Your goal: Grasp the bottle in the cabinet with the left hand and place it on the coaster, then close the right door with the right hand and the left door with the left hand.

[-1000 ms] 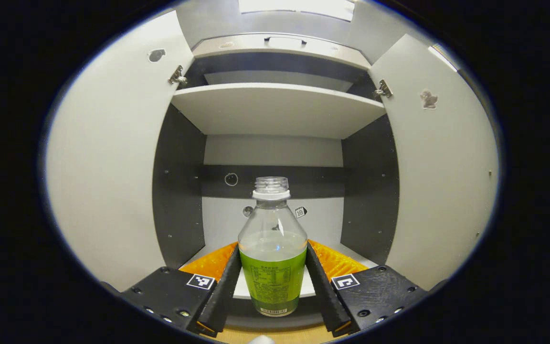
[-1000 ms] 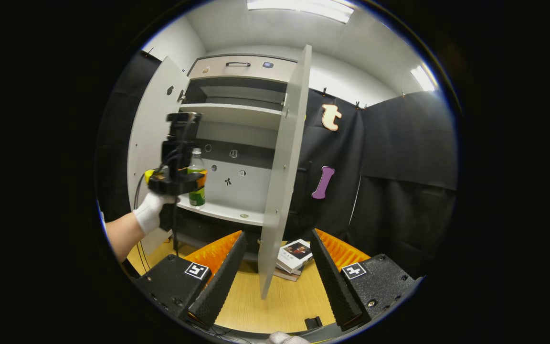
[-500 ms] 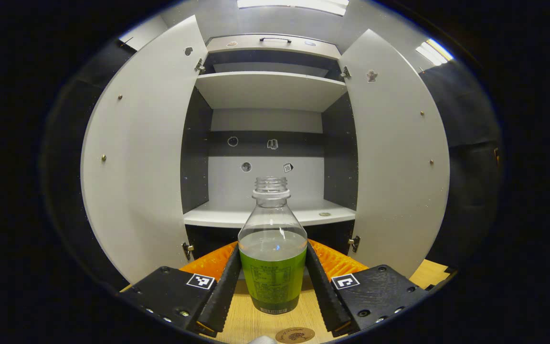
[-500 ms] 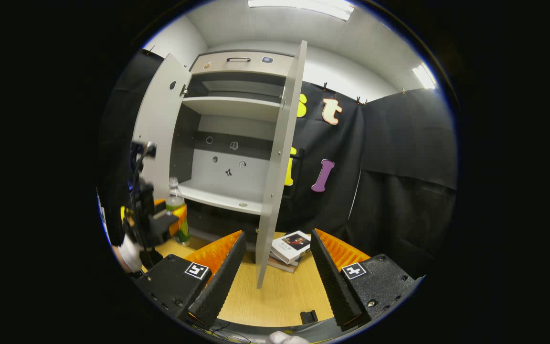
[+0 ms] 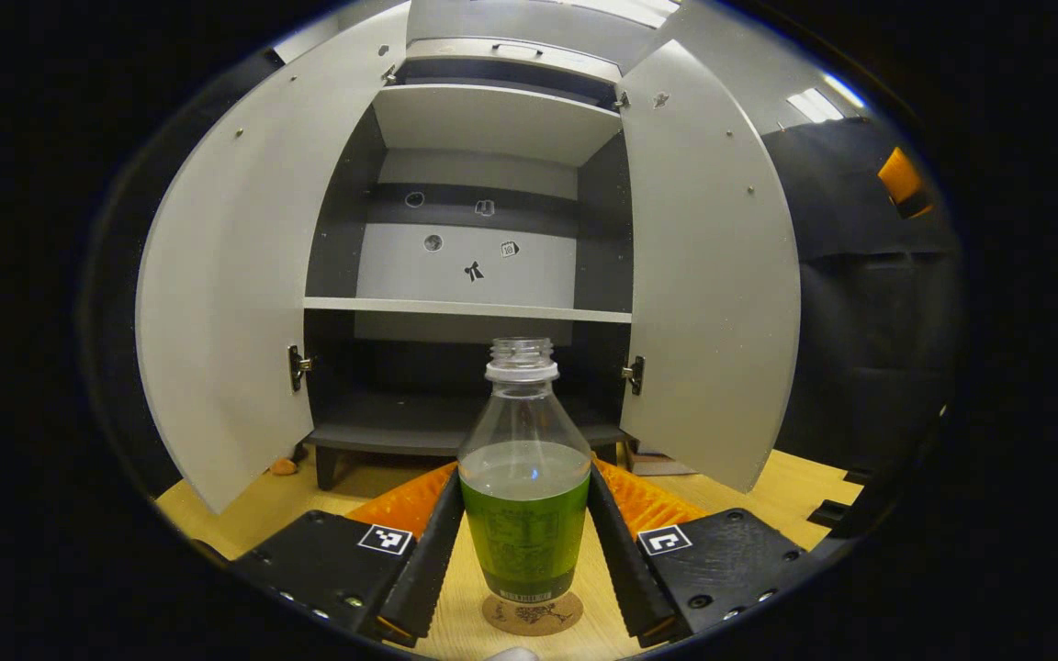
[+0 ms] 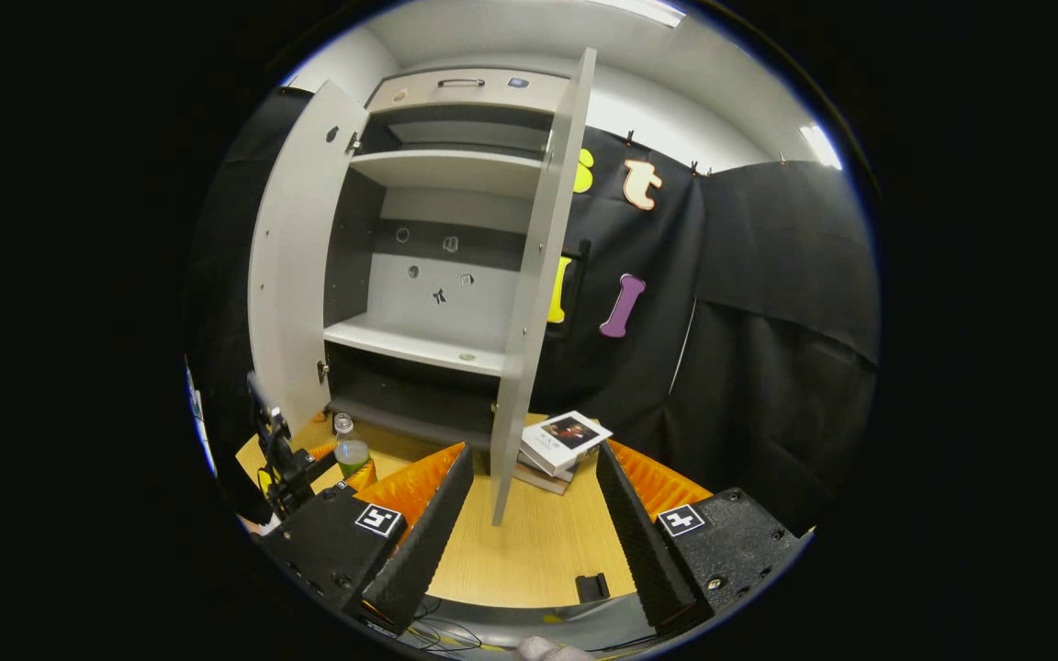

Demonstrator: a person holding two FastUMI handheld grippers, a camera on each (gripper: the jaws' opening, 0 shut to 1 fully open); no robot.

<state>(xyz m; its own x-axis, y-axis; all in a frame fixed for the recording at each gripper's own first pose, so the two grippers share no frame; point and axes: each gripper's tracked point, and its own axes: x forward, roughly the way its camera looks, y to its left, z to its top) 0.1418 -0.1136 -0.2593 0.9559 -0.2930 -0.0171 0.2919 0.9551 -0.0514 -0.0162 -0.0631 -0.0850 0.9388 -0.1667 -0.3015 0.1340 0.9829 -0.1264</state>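
In the left gripper view a clear capless bottle (image 5: 523,477) with a green label and greenish liquid stands upright between my left gripper's fingers; the left gripper (image 5: 523,542) is shut on it. The bottle's base sits at or just over a round brown coaster (image 5: 532,613) on the wooden table. Beyond it the cabinet has both doors open: the left door (image 5: 235,275) and the right door (image 5: 713,266). In the right gripper view my right gripper (image 6: 529,514) is open, and the right door's edge (image 6: 529,312) hangs in front of it. The bottle (image 6: 350,448) shows low at the left.
The middle shelf (image 5: 465,308) and upper shelf (image 5: 492,119) are bare. A stack of books (image 6: 558,442) lies on the wooden table (image 6: 538,551) by the right door. A small black object (image 6: 591,587) sits at the table's near edge. Black cloth walls the right side.
My left gripper has carried the bottle out of the cabinet and down to the coaster on the table. The right gripper has stayed open and hardly moved.
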